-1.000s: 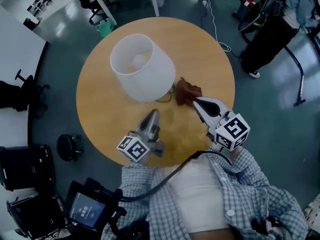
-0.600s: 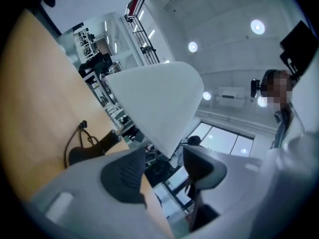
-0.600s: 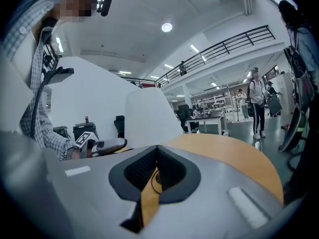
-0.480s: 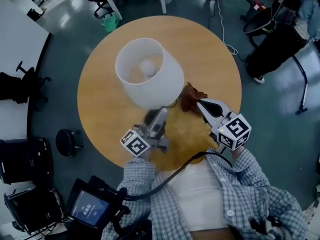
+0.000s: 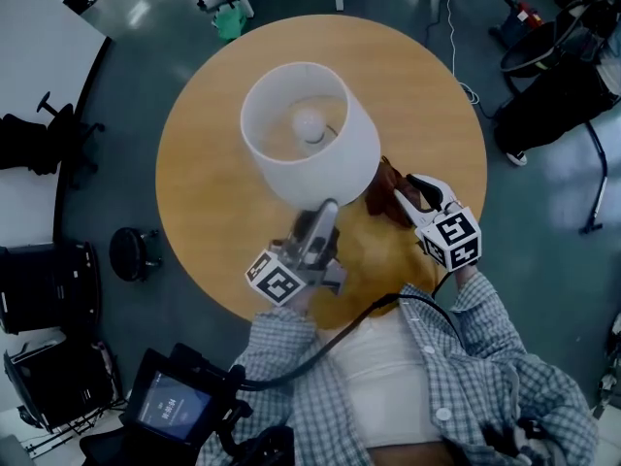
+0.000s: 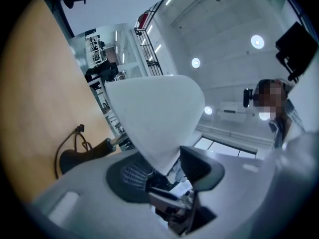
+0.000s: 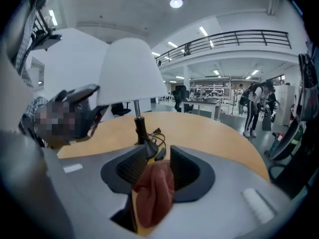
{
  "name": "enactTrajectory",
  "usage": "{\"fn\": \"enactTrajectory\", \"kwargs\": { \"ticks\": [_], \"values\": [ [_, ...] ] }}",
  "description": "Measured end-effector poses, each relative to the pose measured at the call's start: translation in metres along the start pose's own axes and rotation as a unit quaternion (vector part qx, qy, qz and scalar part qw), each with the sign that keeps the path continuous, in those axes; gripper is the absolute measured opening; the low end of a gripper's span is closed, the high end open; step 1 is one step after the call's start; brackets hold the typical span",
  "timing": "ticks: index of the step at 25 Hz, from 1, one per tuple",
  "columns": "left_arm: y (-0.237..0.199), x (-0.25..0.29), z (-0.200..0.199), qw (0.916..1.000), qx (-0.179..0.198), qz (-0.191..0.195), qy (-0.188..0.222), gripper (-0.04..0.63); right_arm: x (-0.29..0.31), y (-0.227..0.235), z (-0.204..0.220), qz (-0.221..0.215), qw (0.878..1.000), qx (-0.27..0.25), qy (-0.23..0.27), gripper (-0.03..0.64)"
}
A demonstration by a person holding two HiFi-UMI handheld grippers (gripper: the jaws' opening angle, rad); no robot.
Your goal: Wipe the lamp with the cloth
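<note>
The left tool [image 5: 329,209] has its jaws apart, though they have just been closing. The bottom rim of the shade [image 5: 340,168] hangs between them, and no firm pinch on it shows. The right tool [image 7: 155,164] stands released, its jaws just opened. The reddish-brown cloth [image 7: 153,193] is bunched loosely between its pads and sags onto the surface [image 5: 209,197] just right of the lamp [image 7: 130,71], close to its base [image 7: 148,147]. Both tools reach in from the near side of the lamp, with the round surface's near edge just behind them. Left of the lamp and beyond it lies wide bare wood up to the curved edge, then open floor [image 5: 126,144]. The lamp stands upright near the middle. It has a white tapered shade, open on top over a pale bulb [image 5: 309,122], a thin dark stem [image 7: 137,117], and a dark cord [image 7: 155,133] looped beside the base.
</note>
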State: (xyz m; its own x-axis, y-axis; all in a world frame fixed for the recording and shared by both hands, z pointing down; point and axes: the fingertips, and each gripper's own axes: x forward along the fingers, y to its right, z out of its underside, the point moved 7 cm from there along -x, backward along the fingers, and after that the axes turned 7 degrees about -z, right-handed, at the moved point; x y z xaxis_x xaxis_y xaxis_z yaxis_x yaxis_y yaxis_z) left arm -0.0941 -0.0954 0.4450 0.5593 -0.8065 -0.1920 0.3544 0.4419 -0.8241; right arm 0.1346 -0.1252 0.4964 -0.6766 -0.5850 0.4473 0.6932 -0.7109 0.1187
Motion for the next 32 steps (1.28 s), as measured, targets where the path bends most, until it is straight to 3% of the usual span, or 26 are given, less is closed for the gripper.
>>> {"fn": "enactTrajectory", "kwargs": {
  "ticks": [4,8,13,15,19,24,28,32],
  "values": [
    [0.002,-0.001,-0.002,0.9998,0.015,-0.009,0.003,0.184,0.033,-0.006,0.034,-0.029,0.993,-0.042,-0.103,0.194],
    [0.003,-0.002,-0.001,0.9998,0.019,-0.009,0.004,0.183,0.054,-0.009,0.062,-0.028,0.978,-0.107,-0.179,0.176],
    [0.003,-0.002,0.001,0.9997,0.023,-0.013,0.000,0.183,0.059,-0.002,0.081,-0.037,0.983,-0.070,-0.163,0.070],
    [0.003,-0.003,0.003,0.9995,0.027,-0.014,-0.001,0.183,0.055,0.000,0.079,-0.031,0.987,-0.059,-0.148,0.062],
    [0.002,-0.004,0.002,0.9990,0.041,-0.019,0.001,0.181,0.035,0.012,0.051,-0.008,0.997,-0.026,-0.074,0.061],
    [0.000,-0.004,0.001,0.9989,0.043,-0.018,-0.004,0.178,-0.009,0.028,-0.034,0.025,0.997,-0.006,0.067,0.061],
    [0.001,-0.004,0.002,0.9989,0.042,-0.021,-0.003,0.178,-0.046,0.017,-0.127,0.010,0.979,-0.032,0.199,0.061],
    [0.001,-0.002,0.001,0.9988,0.044,-0.019,-0.006,0.176,-0.075,-0.017,-0.203,-0.051,0.945,-0.059,0.318,0.061]
  ]
}}
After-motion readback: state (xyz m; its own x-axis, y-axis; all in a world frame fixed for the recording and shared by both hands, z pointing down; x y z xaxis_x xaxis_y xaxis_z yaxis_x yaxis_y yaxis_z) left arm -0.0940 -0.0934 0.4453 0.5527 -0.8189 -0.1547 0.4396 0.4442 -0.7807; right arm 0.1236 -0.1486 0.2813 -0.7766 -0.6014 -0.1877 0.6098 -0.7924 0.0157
